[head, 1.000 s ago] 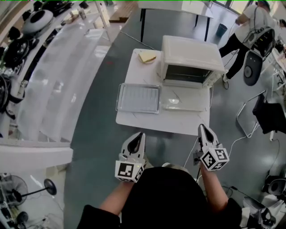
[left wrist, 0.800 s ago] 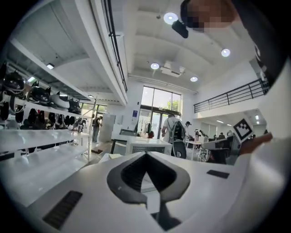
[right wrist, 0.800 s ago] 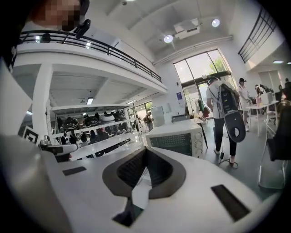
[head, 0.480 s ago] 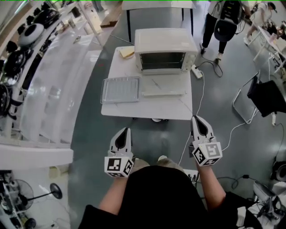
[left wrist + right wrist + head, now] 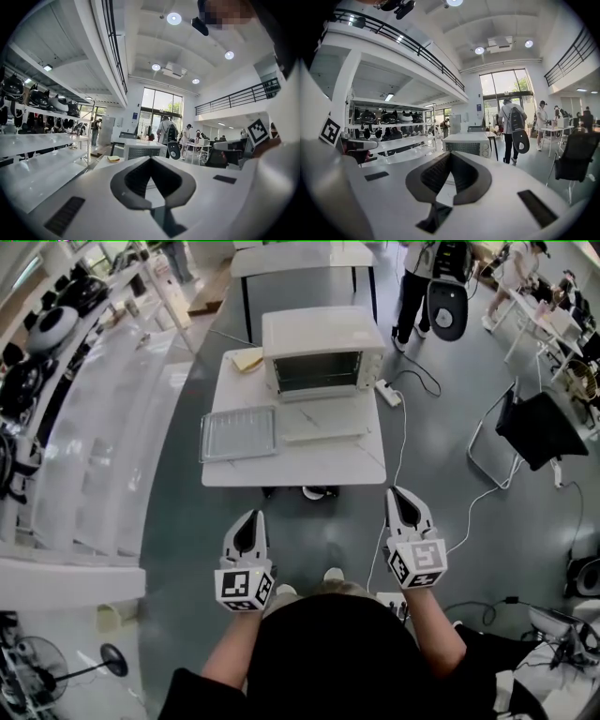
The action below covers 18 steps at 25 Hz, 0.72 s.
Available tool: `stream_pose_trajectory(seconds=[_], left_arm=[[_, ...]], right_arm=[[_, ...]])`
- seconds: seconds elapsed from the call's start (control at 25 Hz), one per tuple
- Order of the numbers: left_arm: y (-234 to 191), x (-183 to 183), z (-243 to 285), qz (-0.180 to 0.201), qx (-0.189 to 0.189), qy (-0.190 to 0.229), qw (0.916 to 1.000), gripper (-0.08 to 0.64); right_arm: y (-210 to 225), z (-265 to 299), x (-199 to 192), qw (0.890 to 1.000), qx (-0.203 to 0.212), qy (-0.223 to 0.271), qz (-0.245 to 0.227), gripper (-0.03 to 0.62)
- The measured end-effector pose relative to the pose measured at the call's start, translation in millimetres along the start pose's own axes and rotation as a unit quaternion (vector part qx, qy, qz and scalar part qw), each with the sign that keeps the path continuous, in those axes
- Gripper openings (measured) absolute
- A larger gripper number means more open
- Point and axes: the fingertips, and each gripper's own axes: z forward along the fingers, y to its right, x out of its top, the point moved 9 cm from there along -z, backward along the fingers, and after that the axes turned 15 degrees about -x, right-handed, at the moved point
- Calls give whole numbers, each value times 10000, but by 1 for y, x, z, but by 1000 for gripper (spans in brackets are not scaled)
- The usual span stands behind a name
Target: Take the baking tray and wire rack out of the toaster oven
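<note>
The left gripper (image 5: 249, 521) and right gripper (image 5: 402, 500) now sit well back from the tabletop (image 5: 281, 467), and the toaster oven (image 5: 314, 338) lies farther off than before.

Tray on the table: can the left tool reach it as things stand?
Probably not: the left tool is shut, short of the table, floor between. Nothing covers the tray; a step forward should do.

Open floor at twelve o'clock, clear right up to the table (image 5: 281, 474). On it the toaster oven (image 5: 314, 334) sits far back, its lowered door (image 5: 323, 425) jutting toward us. A tray (image 5: 239, 434) fills the tabletop at eleven. Shelving (image 5: 103, 427) walls off nine, a cable (image 5: 401, 442) trails at one, and a chair (image 5: 539, 427) blocks two.
</note>
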Motion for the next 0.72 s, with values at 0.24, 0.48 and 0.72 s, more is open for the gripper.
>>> stream_pose_trajectory(seconds=[0.24, 0.48, 0.72], left_arm=[[0, 1, -5, -115, 5, 94, 9999, 17], [6, 9, -3, -144, 39, 115, 9998, 17], [19, 2, -7, -177, -5, 107, 9998, 17]], right_arm=[[-9, -12, 2, 9997, -4, 70, -247, 21], [-12, -15, 7, 9996, 132, 56, -227, 21], [-8, -23, -1, 9995, 96, 32, -307, 21]])
